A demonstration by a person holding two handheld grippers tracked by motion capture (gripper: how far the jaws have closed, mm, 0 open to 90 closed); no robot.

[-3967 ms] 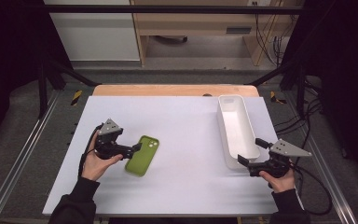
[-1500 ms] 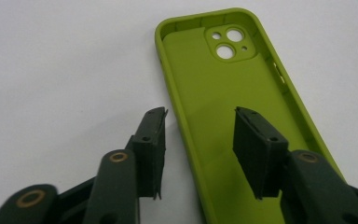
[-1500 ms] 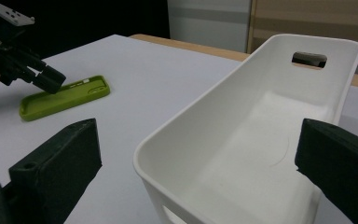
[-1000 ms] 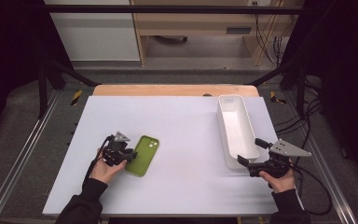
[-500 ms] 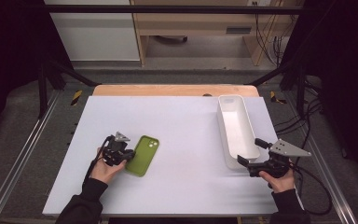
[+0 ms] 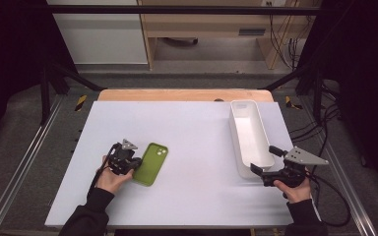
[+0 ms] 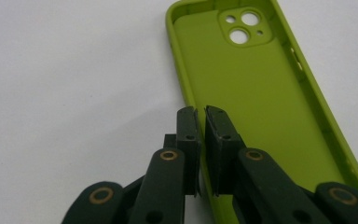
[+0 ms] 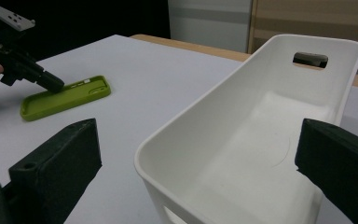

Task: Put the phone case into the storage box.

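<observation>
At nine o'clock on the table (image 6: 197, 123), the left gripper (image 7: 200, 122) has just pinched the green phone case's (image 7: 256, 93) side wall. Earlier it sat higher. The right gripper (image 8: 196, 154) gapes wide around the white bin's (image 8: 261, 140) end.

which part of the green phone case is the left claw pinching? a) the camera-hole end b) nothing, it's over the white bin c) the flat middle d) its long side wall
d: in the left gripper view the left claw straddles the long side wall of the green phone case, away from the camera holes.

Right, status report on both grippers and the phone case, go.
Left gripper just closed onto green phone case rim. Right gripper open at white bin. Path between clear.
</observation>
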